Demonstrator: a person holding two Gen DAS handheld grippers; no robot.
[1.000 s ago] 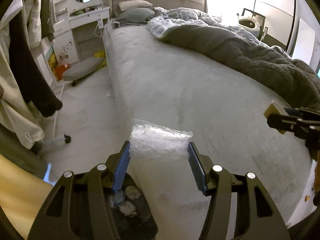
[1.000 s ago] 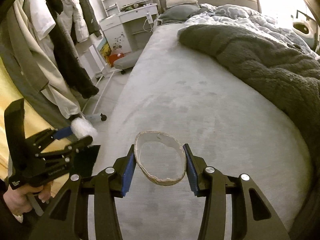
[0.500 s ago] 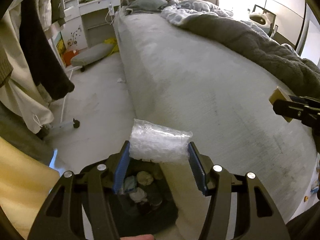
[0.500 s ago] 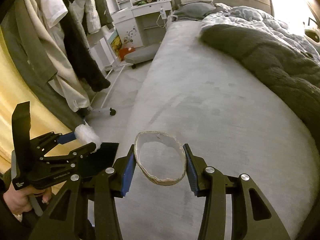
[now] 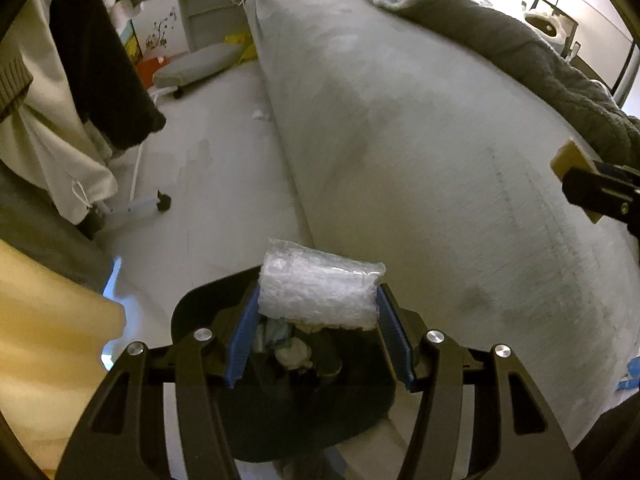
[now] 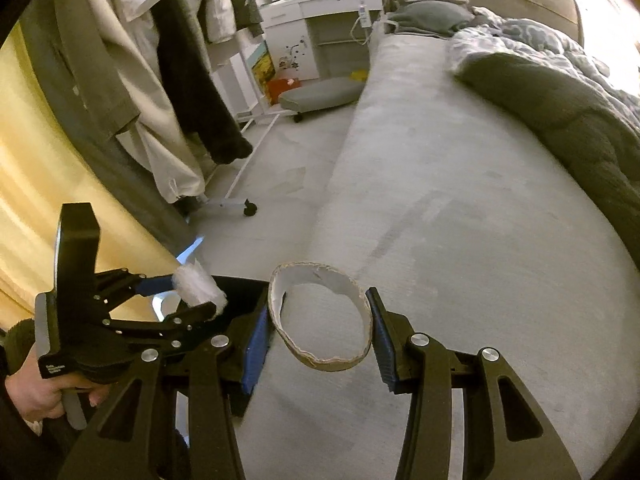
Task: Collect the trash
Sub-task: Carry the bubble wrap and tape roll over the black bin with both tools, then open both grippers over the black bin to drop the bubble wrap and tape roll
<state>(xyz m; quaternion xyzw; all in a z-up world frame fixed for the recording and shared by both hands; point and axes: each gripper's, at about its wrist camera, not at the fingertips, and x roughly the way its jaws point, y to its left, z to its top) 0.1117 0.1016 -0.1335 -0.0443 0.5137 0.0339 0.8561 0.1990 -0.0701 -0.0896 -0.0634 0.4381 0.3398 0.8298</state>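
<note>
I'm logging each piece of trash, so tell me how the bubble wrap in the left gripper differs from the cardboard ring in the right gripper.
The bubble wrap is a clear, crinkled, soft wad; the cardboard ring is a tan, stiff, open hoop, with bed showing through it. The wrap hangs above the black trash bin, while the ring is over the bed beside it. Both are clamped between blue pads, by the left gripper and right gripper.

A lived-in home bedroom. A wide bed with a pale grey mattress [image 6: 460, 216] carries a rumpled dark grey fleece blanket [image 6: 560, 112] and grey pillows [image 6: 428, 16]. Beside it stand a white dressing table with drawers [image 6: 320, 20] and a wheeled rack of hanging clothes [image 6: 172, 80].
</note>
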